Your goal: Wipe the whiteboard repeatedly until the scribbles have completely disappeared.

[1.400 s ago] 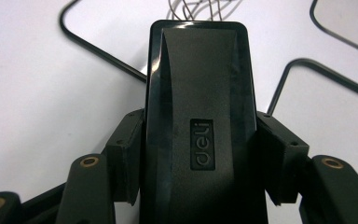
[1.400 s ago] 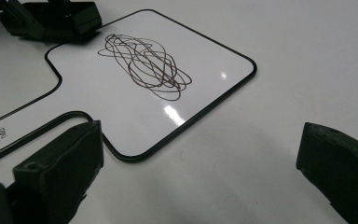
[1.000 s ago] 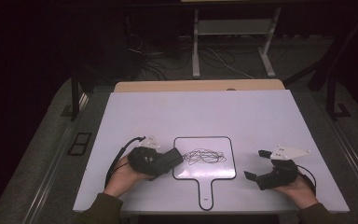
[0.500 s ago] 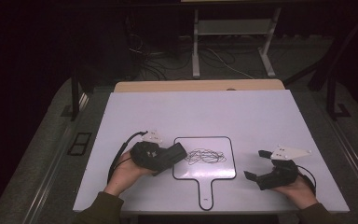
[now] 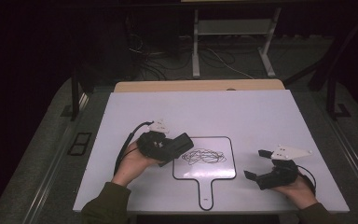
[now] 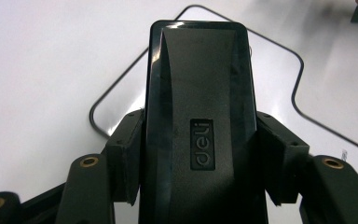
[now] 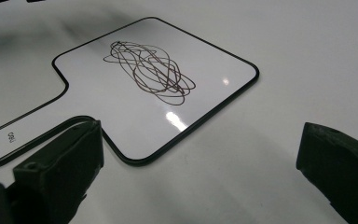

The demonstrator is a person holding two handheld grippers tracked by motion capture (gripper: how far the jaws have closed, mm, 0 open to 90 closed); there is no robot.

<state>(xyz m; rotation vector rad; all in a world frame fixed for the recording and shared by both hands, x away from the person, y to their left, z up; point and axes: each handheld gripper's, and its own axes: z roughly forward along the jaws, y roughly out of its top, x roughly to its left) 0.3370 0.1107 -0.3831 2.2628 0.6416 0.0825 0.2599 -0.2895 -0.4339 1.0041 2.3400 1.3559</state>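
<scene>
High view: on the white table point(image 5: 261, 112) a small paddle-shaped whiteboard point(image 5: 204, 164) lies flat, handle toward the person, with a dark scribble point(image 5: 203, 156) on its face. The left gripper point(image 5: 179, 144) holds a black eraser point(image 5: 176, 145) just over the board's left edge, beside the scribble but not on it. The right gripper point(image 5: 257, 164) rests well apart to the right, jaws spread wide and empty.

Left gripper view: the eraser point(image 6: 198, 130), marked "deli", is clamped between both jaws at its long sides and points out over the whiteboard point(image 6: 270, 88) corner. The grip looks square and firm.

Right gripper view: the open jaws frame the whiteboard point(image 7: 168, 102) and the scribble point(image 7: 149, 70); nothing is between them.

The step in hand looks like wiping the scribble off. To do it well, the eraser's underside should come down flat — not on an edge — and sweep across the whole tangle with even pressure. The board is light and unheld, so it may slide; the free right gripper could pin the handle or the near edge first.
</scene>
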